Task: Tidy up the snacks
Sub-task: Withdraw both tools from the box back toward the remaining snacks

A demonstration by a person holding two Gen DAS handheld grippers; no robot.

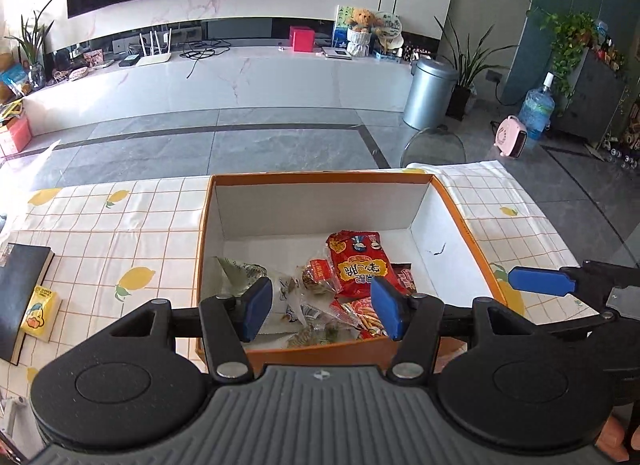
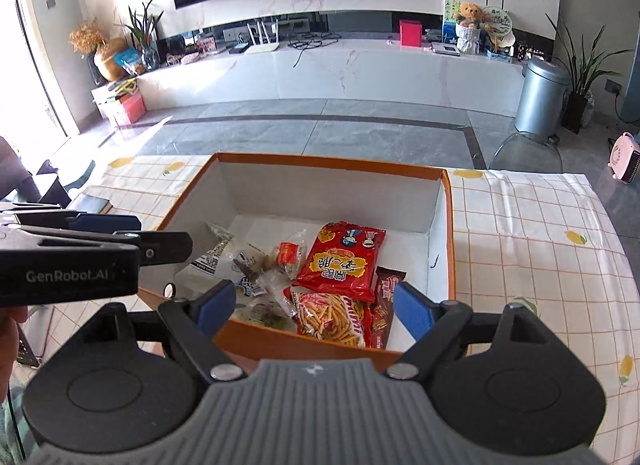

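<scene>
An orange box (image 1: 320,176) (image 2: 320,159) with a white inside stands on the lemon-print tablecloth. Several snacks lie in its near half: a red bag (image 1: 360,265) (image 2: 344,261), a fries-picture bag (image 2: 332,317), a brown chocolate bar (image 2: 386,297) and clear-wrapped pieces (image 2: 240,257). My left gripper (image 1: 324,309) hangs open above the box's near edge, with nothing between its blue pads. My right gripper (image 2: 316,309) is likewise open and empty over the near rim. Each tool shows in the other's view: a right finger (image 1: 540,281) and a left finger (image 2: 108,222).
A black notebook (image 1: 20,293) with a yellow packet (image 1: 40,311) on it lies on the cloth left of the box. Beyond the table's far edge stand a clear chair back (image 1: 436,147), a metal bin (image 1: 428,93) and a pink heater (image 1: 510,137).
</scene>
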